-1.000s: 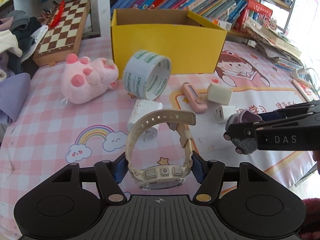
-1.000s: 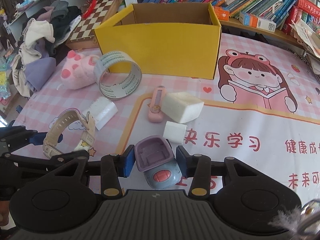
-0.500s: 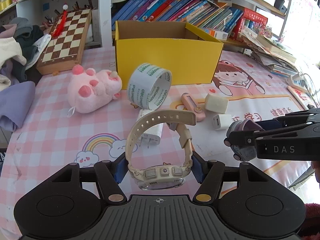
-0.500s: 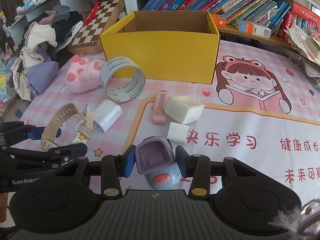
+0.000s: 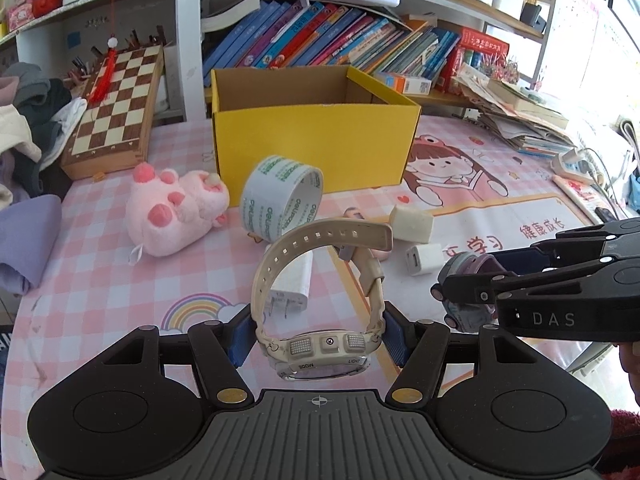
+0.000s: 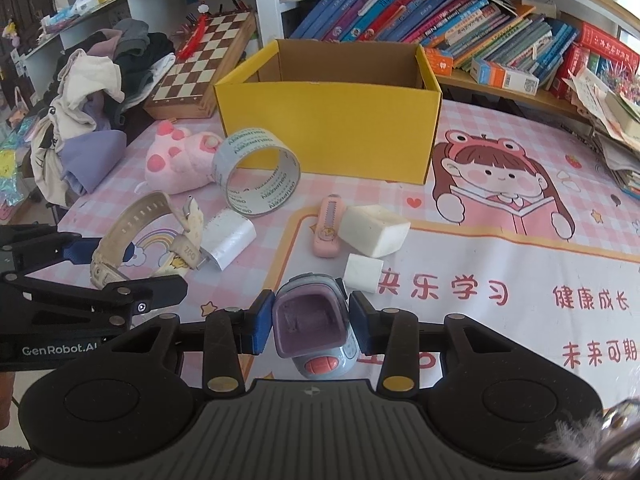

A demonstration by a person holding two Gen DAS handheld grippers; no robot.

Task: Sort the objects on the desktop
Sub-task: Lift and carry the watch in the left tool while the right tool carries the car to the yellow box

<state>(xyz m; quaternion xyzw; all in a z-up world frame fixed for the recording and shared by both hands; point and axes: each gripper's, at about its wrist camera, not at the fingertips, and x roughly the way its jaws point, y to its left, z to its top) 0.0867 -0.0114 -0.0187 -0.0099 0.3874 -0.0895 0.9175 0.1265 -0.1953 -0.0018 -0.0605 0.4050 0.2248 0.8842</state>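
Observation:
My left gripper (image 5: 318, 338) is shut on a cream wristwatch (image 5: 320, 280), held above the table with its strap arching upward. My right gripper (image 6: 311, 318) is shut on a purple and grey toy car (image 6: 314, 324), also held above the table. Each gripper shows in the other's view: the right one with the toy car (image 5: 464, 288) at the right, the left one with the watch (image 6: 132, 236) at the left. An open yellow cardboard box (image 5: 316, 140) stands ahead at the back; it also shows in the right wrist view (image 6: 328, 128).
On the pink mat lie a pink plush toy (image 5: 176, 212), a tape roll (image 5: 282, 196), a white charger (image 5: 292, 276), a pink case (image 6: 328, 226), a white foam block (image 6: 374, 228) and a small white cube (image 6: 364, 272). A chessboard (image 5: 116, 112) and clothes (image 6: 92, 92) are left; books (image 6: 440, 20) behind.
Both grippers have risen and tilted up, each keeping its object. More of the shelves and the box's inside shows now.

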